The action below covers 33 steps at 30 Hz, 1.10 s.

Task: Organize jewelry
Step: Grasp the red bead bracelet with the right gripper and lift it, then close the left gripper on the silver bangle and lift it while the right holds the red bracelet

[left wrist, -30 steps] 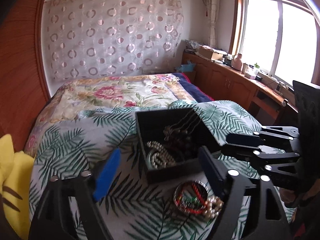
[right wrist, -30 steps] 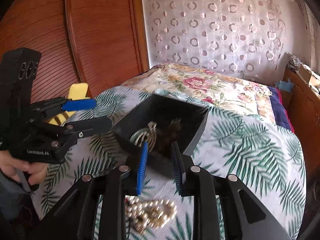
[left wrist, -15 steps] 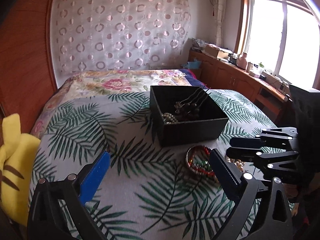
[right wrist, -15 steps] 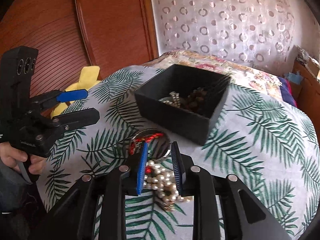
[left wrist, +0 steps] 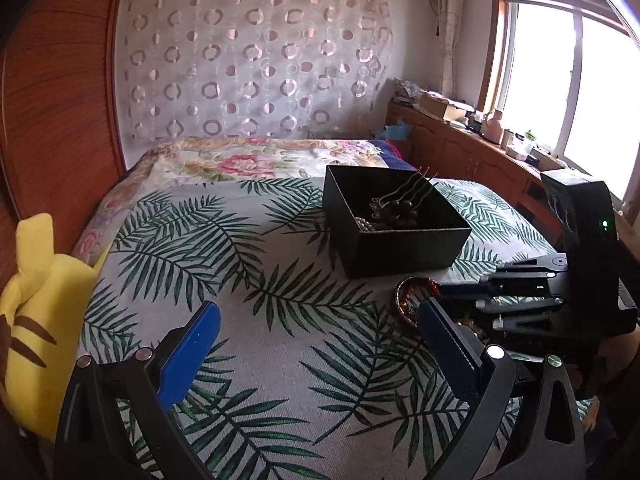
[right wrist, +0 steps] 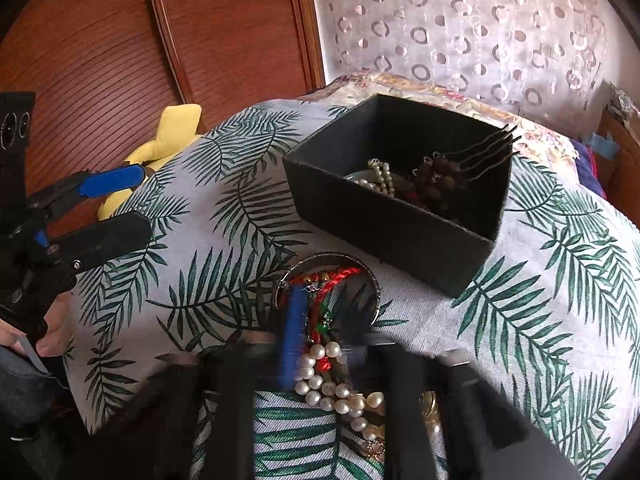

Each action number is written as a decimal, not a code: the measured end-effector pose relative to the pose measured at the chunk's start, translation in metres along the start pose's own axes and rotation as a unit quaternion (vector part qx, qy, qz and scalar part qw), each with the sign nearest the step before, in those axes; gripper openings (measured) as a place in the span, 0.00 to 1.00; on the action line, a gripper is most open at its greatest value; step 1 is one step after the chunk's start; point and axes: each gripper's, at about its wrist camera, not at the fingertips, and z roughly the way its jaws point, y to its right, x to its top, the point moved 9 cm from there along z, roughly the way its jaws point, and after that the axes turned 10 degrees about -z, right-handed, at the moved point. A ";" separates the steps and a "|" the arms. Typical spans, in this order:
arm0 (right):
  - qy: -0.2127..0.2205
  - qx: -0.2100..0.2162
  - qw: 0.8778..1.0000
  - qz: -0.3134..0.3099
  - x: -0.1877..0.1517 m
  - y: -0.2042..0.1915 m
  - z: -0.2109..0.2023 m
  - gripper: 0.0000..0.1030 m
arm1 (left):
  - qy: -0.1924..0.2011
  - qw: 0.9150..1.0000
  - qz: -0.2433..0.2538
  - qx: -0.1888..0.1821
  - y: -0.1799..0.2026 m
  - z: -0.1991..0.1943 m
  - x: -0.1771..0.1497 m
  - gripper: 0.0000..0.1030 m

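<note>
A black open box (left wrist: 400, 236) (right wrist: 384, 216) sits on the palm-leaf bedspread and holds dark beads, pearls and hairpins. In front of it lies a pile of loose jewelry: a bangle with red and green cord (right wrist: 332, 284) and a pearl strand (right wrist: 332, 384). My right gripper (right wrist: 320, 328) is low over this pile, its jaws a narrow gap apart and blurred; a grip on anything cannot be told. It also shows in the left wrist view (left wrist: 472, 296). My left gripper (left wrist: 316, 344) is wide open and empty, left of the pile.
A yellow plush toy (left wrist: 36, 304) lies at the bed's left edge by the wooden headboard. A floral blanket (left wrist: 248, 160) covers the far bed. A wooden cabinet (left wrist: 480, 156) with clutter runs under the window on the right.
Both grippers drew back from the box. My right gripper dropped down onto the jewelry pile. My left gripper stayed open.
</note>
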 end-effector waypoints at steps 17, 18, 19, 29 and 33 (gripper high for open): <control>0.108 -0.028 0.994 -0.007 0.017 0.003 -0.096 0.03 | -0.026 0.999 0.015 -0.012 0.018 0.013 -0.016 0.93; 0.112 -0.030 0.993 -0.006 0.016 0.004 -0.101 0.03 | -0.029 0.999 0.017 -0.013 0.019 0.014 -0.017 0.93; 0.114 -0.030 0.993 -0.006 0.016 0.005 -0.104 0.03 | -0.030 0.999 0.018 -0.014 0.021 0.015 -0.018 0.93; 0.101 -0.049 0.994 0.016 -0.020 0.023 -0.111 0.03 | -0.057 0.997 0.048 -0.023 0.044 0.030 -0.026 0.93; 0.094 -0.052 0.994 0.032 -0.036 0.030 -0.110 0.03 | -0.078 0.994 0.080 -0.016 0.054 0.039 -0.033 0.93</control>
